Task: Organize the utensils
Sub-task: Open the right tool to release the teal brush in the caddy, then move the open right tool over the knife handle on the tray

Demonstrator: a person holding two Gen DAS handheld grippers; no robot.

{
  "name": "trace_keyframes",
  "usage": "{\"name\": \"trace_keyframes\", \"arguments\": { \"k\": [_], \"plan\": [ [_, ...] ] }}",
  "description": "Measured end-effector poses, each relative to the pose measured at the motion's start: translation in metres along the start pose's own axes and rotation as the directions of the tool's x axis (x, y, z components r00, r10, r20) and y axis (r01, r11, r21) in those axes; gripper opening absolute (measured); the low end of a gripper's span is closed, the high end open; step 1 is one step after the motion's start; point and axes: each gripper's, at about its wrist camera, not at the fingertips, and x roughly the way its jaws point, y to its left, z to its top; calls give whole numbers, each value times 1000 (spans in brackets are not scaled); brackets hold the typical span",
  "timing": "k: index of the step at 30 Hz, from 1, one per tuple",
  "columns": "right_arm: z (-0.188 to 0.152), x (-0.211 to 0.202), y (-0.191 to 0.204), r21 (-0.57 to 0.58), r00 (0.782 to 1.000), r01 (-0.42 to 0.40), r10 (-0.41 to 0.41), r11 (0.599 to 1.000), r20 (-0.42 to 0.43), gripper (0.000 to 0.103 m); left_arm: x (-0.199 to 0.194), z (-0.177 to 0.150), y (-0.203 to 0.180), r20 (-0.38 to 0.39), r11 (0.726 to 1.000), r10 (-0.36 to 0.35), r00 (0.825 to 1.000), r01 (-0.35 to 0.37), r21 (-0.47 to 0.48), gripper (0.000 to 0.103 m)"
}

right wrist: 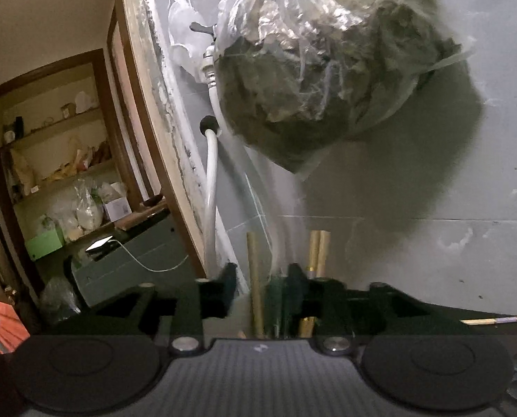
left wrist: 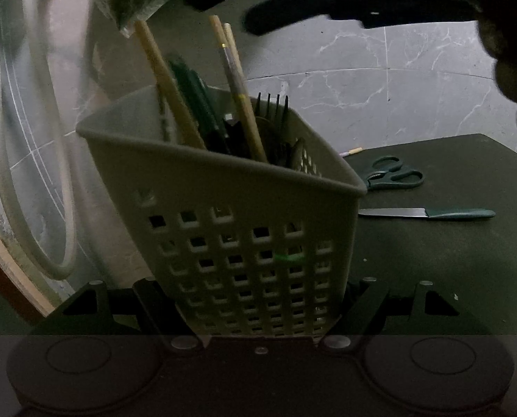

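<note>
A beige perforated utensil basket (left wrist: 244,208) stands tilted on the dark table (left wrist: 449,267). My left gripper (left wrist: 258,299) is shut on its lower part, one finger on each side. In the basket stand wooden sticks (left wrist: 169,87), dark green handles (left wrist: 195,104) and a fork (left wrist: 272,107). My right gripper (left wrist: 220,12) hovers over the basket, open. In the right wrist view the right gripper (right wrist: 261,278) straddles the tops of a wooden stick (right wrist: 255,271) and a green handle (right wrist: 275,299) without pressing them. Green scissors (left wrist: 394,173), a green-handled knife (left wrist: 428,213) and one chopstick (left wrist: 351,152) lie on the table.
A plastic bag of greens (right wrist: 328,76) hangs on the grey marbled wall just above the basket. A white hose (right wrist: 211,187) runs down the wall at the left, beside a wooden door frame (right wrist: 147,111). Cluttered shelves (right wrist: 56,160) lie beyond it.
</note>
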Motion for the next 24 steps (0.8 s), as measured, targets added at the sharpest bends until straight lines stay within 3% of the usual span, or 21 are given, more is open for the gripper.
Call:
{"name": "trace_keyframes", "arguments": {
  "k": [7,11,15,21,24],
  "plan": [
    [2,-43,-21,14,993,117,-117,993,-13,74,0,0,0,-3,1000,8,1000,-8,-5,79],
    [-10,-71,-50,41,961,266,-262,963,-85,91,-2,0,0,-9,1000,19,1000,-19,-14,79],
    [-32,-83,-76,59,901,398,-378,915,-214,97,-3,1,-1,-16,999,27,1000,-27,-18,79],
    [-75,-91,-102,55,771,543,-472,838,-427,97,-3,3,-4,-24,999,37,999,-37,-26,79],
    [-88,-97,-103,71,739,581,-488,811,-465,97,-2,4,-7,-28,999,42,999,-43,-28,79]
  ]
}}
